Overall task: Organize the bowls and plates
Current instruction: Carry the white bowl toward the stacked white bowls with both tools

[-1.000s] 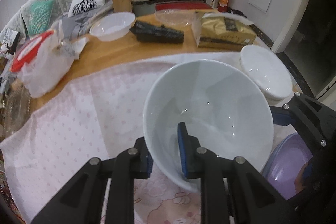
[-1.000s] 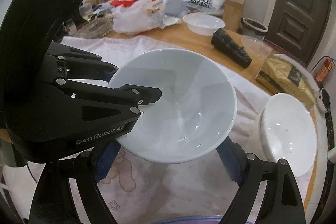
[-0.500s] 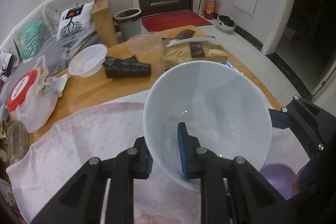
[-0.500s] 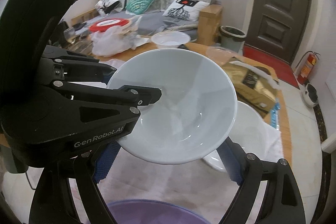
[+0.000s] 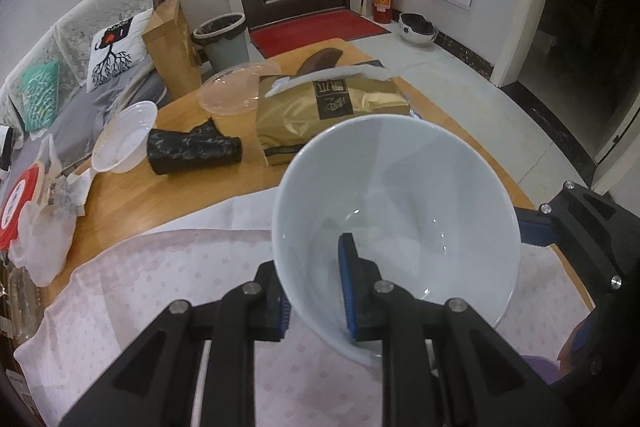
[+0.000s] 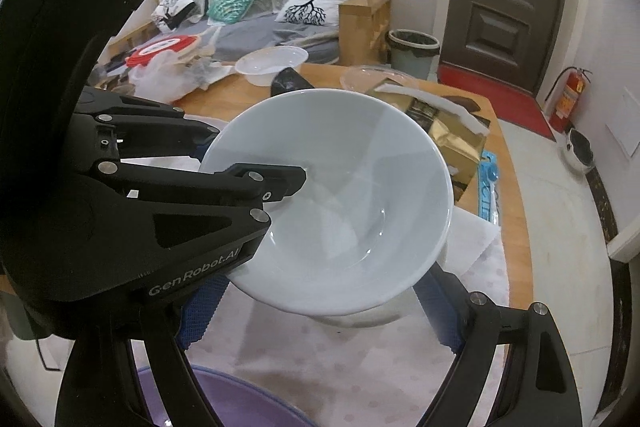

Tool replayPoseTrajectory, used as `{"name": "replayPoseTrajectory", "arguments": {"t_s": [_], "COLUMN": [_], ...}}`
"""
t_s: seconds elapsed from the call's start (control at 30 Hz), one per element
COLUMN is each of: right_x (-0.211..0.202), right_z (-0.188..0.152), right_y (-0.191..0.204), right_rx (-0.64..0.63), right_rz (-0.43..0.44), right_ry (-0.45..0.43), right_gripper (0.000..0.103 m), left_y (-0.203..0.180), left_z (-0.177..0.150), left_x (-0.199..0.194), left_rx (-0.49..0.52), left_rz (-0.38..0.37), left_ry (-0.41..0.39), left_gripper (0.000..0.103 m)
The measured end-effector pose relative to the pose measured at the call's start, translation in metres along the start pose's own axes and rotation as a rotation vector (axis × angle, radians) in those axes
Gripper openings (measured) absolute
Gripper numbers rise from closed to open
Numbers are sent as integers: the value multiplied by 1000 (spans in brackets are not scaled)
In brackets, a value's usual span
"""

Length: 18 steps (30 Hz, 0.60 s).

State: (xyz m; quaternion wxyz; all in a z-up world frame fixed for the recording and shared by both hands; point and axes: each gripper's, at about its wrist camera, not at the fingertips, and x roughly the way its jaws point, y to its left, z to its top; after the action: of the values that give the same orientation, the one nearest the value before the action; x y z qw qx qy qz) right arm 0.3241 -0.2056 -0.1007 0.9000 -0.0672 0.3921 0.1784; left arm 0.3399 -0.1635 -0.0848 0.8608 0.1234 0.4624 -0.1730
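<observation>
White bowl held up over the table's near right corner.

The left gripper (image 5: 316, 291) is clamped on the white bowl (image 5: 400, 219), one pad inside the rim, one outside, lifting it above the pink cloth (image 5: 160, 287). The right gripper (image 6: 320, 311) stands spread wide beneath it, fingers apart from the bowl. Another white bowl (image 6: 360, 319) sits below. The gold package (image 5: 328, 111) lies beyond; the table edge (image 6: 516, 227) runs close on the right.
</observation>
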Motion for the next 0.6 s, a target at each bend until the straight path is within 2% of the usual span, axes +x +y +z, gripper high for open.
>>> {"name": "replayPoseTrajectory", "arguments": {"t_s": [0.6], "right_x": [10], "right_z": [-1], "right_y": [-4], "right_rx": [-31], "right_rz": [-28], "right_ry": [63], "right_gripper": [84], "left_y": [-5], "left_z": [0], "left_x": [26], "left_rx": [12], "left_rz": [-2], "left_ry": [40], "left_gripper": [17]}}
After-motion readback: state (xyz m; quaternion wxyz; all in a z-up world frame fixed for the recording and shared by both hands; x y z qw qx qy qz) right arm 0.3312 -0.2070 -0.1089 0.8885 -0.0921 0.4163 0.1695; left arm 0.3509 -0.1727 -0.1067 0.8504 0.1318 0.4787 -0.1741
